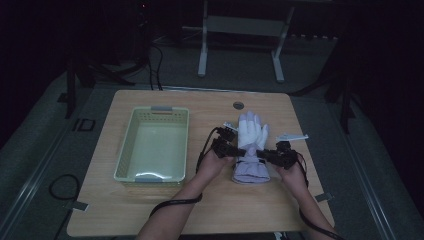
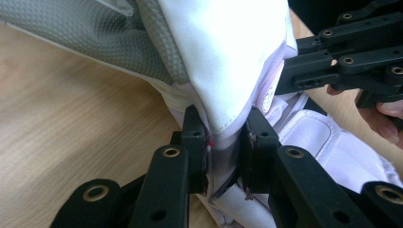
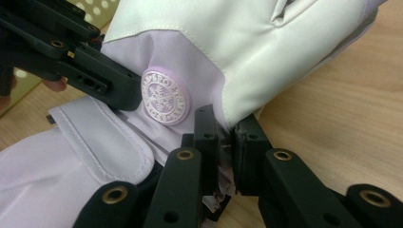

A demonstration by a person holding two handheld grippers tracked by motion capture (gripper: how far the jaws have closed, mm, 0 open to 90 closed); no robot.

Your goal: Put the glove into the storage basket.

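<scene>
High view: white and pale-lilac glove [image 1: 251, 145] flat on the wooden table [image 1: 150, 210], right of centre, fingers pointing away from the person, cuff toward the near edge. Pale green basket [image 1: 125, 145] just left of it, apart from the glove. Left gripper [image 1: 234, 151] at the glove's left side about wrist level, right gripper [image 1: 264, 155] at its right side, both touching the glove. Left hand [image 1: 212, 162] and right hand [image 1: 292, 172] coming in from the bottom edge. Small light flat piece [image 1: 291, 136] lying to the right of the glove fingers; dim lighting, possibly a scrap of paper or plastic, cannot tell.

Left gripper view: jaws narrow, pinched on a fold of white glove [image 2: 228, 61] fabric with a stitched hem held between the pads. Grey textured palm panel [image 2: 95, 42] up and left. Lilac cuff strap [image 2: 309, 130] to the right. Right gripper [image 2: 290, 78] entering from the upper right, its tip against the glove. Bare table [image 2: 62, 123] to the left.

Right gripper view: jaws narrow, clamped on the glove [image 3: 266, 52] edge where white fabric meets lilac. Round embossed badge [image 3: 164, 97] just left of the jaws. Lilac strap [image 3: 109, 137] lower left. Left gripper [image 3: 121, 90] coming from the upper left, tip touching the fabric beside the badge. Corner of the basket [image 3: 95, 9] at top left, table [image 3: 342, 118] on the right.
</scene>
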